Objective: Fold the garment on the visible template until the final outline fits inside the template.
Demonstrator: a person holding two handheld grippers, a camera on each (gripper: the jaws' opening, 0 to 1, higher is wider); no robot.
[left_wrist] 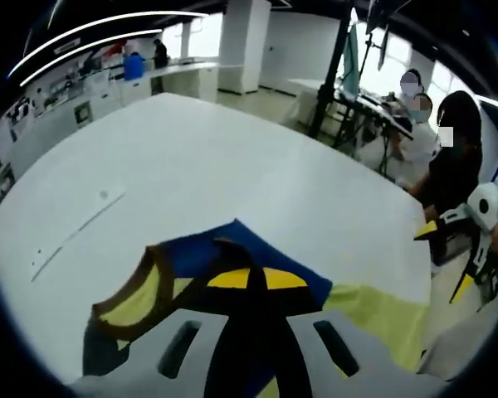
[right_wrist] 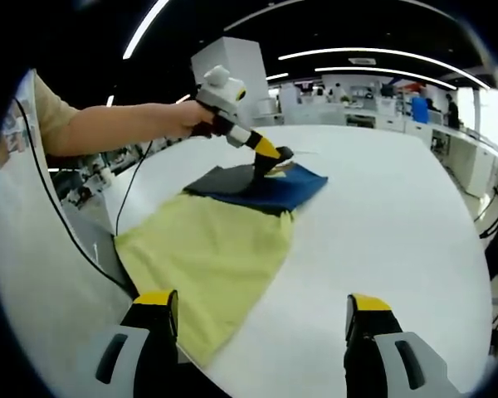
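A garment lies on the white table (right_wrist: pixel 398 215), with a pale yellow body (right_wrist: pixel 216 257) and a dark blue part (right_wrist: pixel 270 189) folded over at its far end. In the left gripper view the blue cloth (left_wrist: pixel 232 249), a brown-edged neckline (left_wrist: pixel 137 298) and yellow cloth (left_wrist: pixel 382 315) lie right at my jaws. My left gripper (left_wrist: pixel 257 278) has its yellow tips together, pinching the blue fold. A person's hand holds that left gripper (right_wrist: pixel 275 157) over the blue part. My right gripper (right_wrist: pixel 261 303) stands open near the table's edge, short of the yellow hem, with nothing between its fingers.
A thin grey line (left_wrist: pixel 79 228) is marked on the table left of the garment. The right gripper (left_wrist: pixel 445 259) hangs off the table's right edge. Seated people (left_wrist: pixel 448 166) and desks are beyond. A black cable (right_wrist: pixel 137 186) trails past the person's arm.
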